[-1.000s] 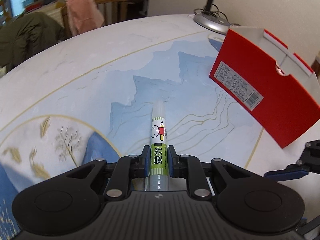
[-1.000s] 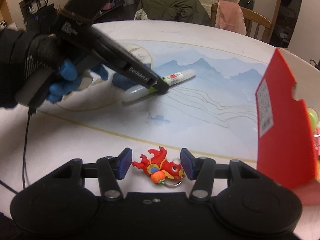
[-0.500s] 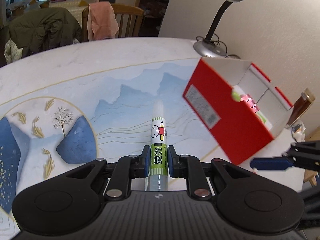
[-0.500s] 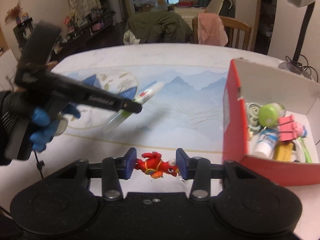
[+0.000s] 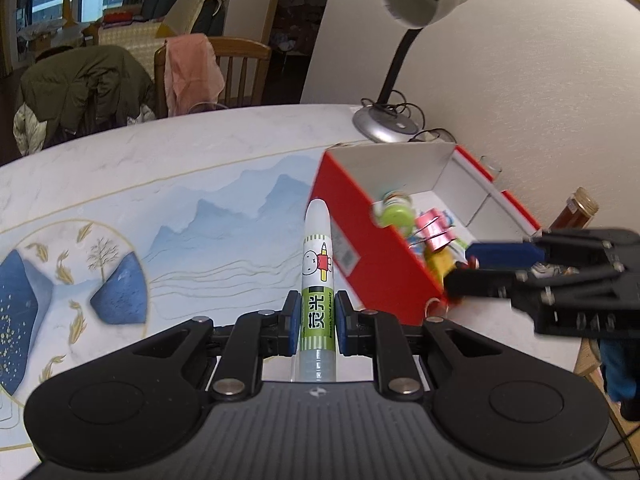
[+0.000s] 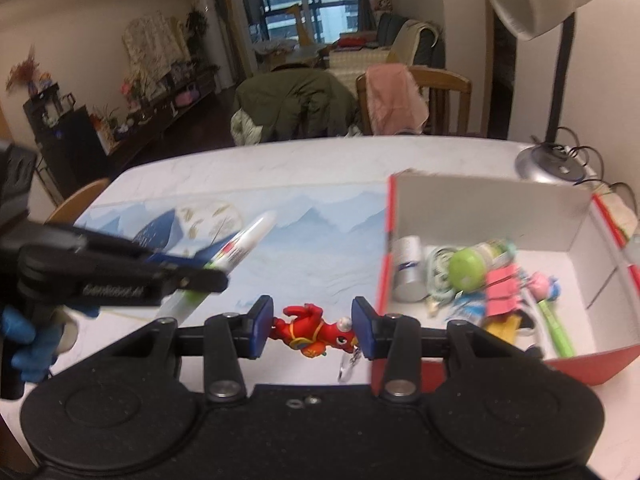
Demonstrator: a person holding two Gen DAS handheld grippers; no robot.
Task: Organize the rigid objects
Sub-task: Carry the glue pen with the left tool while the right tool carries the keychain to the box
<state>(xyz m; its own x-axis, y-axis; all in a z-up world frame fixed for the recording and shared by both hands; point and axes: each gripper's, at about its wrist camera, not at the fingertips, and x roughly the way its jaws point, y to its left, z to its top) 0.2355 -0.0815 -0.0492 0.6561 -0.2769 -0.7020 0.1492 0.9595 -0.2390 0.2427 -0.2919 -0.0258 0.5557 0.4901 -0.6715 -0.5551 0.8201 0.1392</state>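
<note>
Both hands have lifted off the surface (image 5: 120, 168); left fingers (image 5: 291, 322) clamp the marker (image 5: 318, 264), right fingers (image 6: 262, 326) grip the keychain (image 6: 314, 330), box (image 6: 480, 208) ahead-right.

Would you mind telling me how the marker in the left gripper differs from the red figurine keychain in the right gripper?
The marker is a long, straight white-and-green tube; the keychain is a short, lumpy red figurine with a metal ring. The marker points forward past its pads; the keychain lies crosswise between its pads. Both are clamped and lifted off the table.
</note>
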